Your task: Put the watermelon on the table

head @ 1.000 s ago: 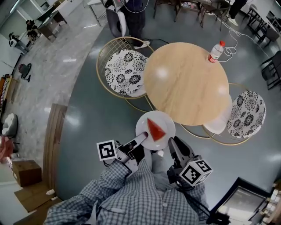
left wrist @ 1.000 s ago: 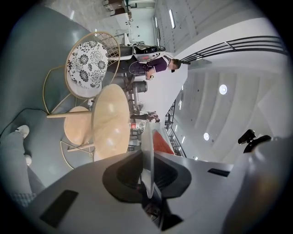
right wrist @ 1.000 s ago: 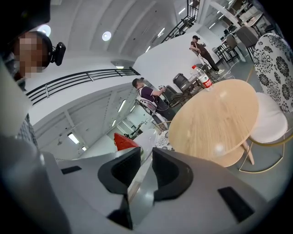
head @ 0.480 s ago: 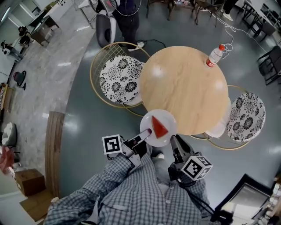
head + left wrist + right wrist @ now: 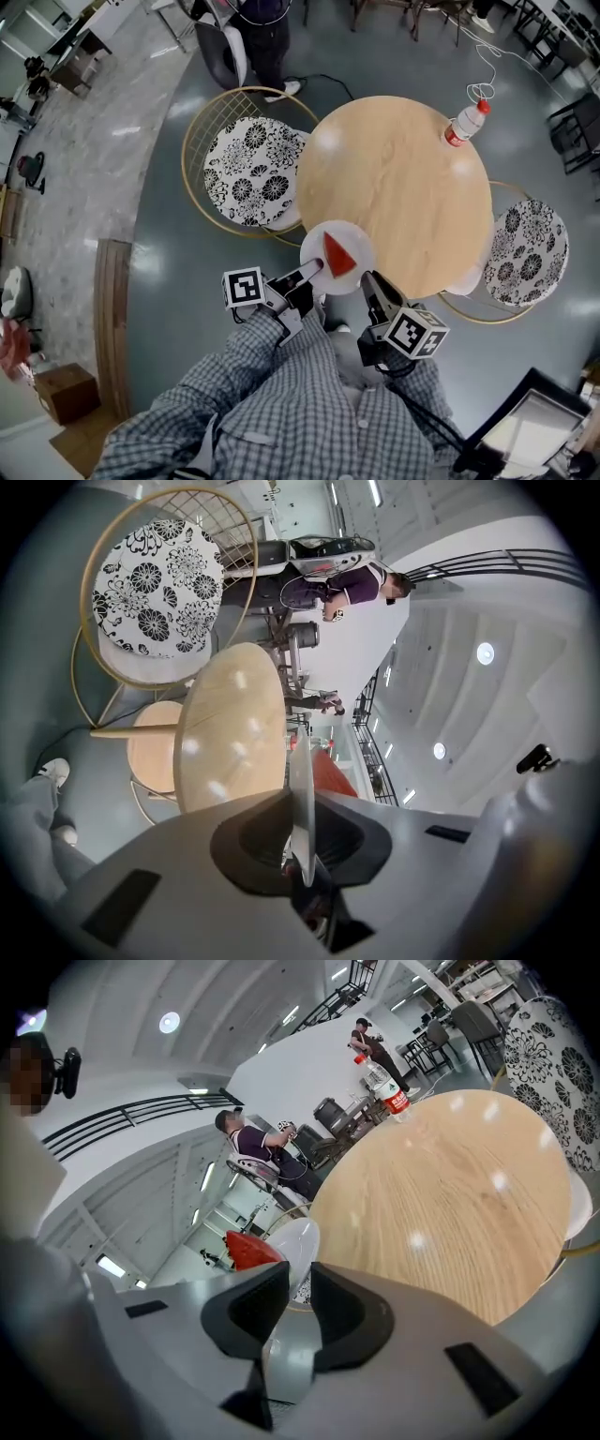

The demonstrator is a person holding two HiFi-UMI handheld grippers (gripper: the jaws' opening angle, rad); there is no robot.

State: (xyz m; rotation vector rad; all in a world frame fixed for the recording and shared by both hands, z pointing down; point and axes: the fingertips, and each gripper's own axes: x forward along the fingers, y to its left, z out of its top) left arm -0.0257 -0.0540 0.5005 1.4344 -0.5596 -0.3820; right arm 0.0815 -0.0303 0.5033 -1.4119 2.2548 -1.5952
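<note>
A red wedge of watermelon (image 5: 338,255) lies on a white plate (image 5: 349,234). My left gripper (image 5: 312,271) is shut on the plate's near-left rim; in the left gripper view the plate (image 5: 300,789) runs edge-on between the jaws, with the watermelon (image 5: 332,772) beyond it. My right gripper (image 5: 367,280) is at the plate's near-right rim, jaws apart with a gap showing. In the right gripper view the plate (image 5: 298,1239) and watermelon (image 5: 246,1249) sit just past that gripper (image 5: 300,1302). The plate overlaps the near edge of the round wooden table (image 5: 403,178); I cannot tell whether it touches.
A plastic bottle (image 5: 465,122) with a red label stands at the table's far right edge. Wire chairs with flowered cushions stand left (image 5: 246,159) and right (image 5: 527,246) of the table. A pale seat (image 5: 466,279) is tucked under it. A person (image 5: 267,23) stands beyond.
Both grippers and the plate with the watermelon have moved forward. The plate was short of the table and now overlaps its near edge.
</note>
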